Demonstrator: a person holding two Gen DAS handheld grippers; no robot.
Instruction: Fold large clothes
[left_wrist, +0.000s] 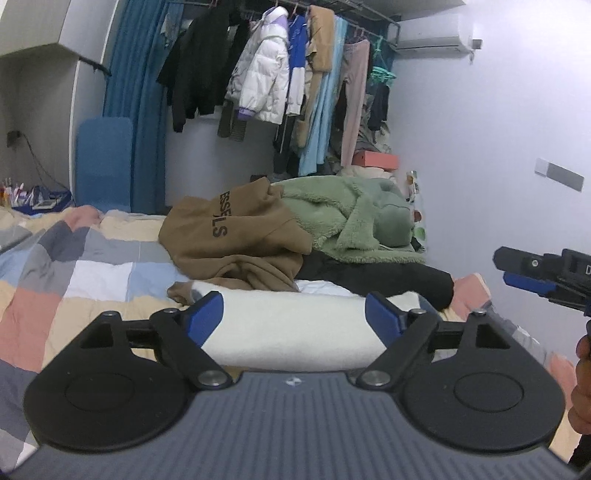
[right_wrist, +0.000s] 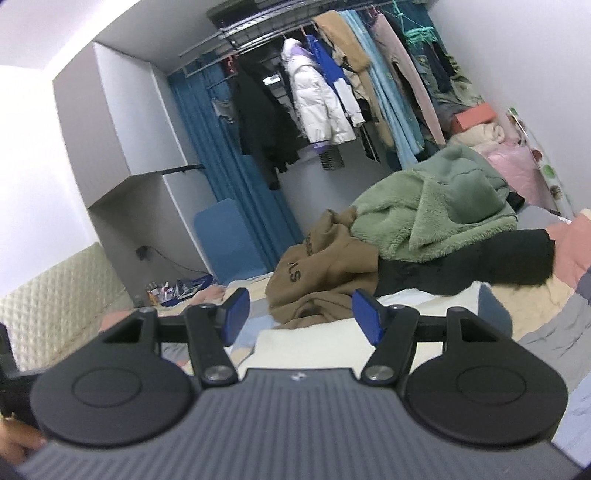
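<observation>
Hovering over a bed in a cluttered bedroom: left gripper (left_wrist: 293, 314), jaws standing wide apart, blue pads (left_wrist: 205, 314) framing but not pressing a white folded garment (left_wrist: 295, 336). Lying just below and beyond the fingers, across the near part of the patchwork quilt (left_wrist: 92, 266), folded into a thick cream-white bundle.

Floating to the right of it, right gripper (right_wrist: 299, 314), jaws likewise parted and gripping nothing, the same white bundle showing beneath its fingers in the right wrist view. Appearing too at the right edge of the left wrist view, black body with blue pads, pointing inward, with part of a hand (left_wrist: 581, 387) curling below it.

Waiting farther up the bed, a heap of unfolded clothes: brown hoodie (left_wrist: 236, 240) with dark lettering slumping at the left of the heap, its lower edge touching the far side of the white bundle; green fleece jacket (left_wrist: 343, 218) spreading beside it on the right and overlapping it; black garment (left_wrist: 388, 277) poking out from under the fleece, next to the bundle.

Hanging behind the bed, along a rail (left_wrist: 332, 7) near the ceiling: dark coats, a white puffer jacket (left_wrist: 262, 74), pale blue and tan pieces. Draping to the left, a blue curtain (left_wrist: 136, 110). Sitting high on the right wall, an air conditioner (left_wrist: 432, 35).
</observation>
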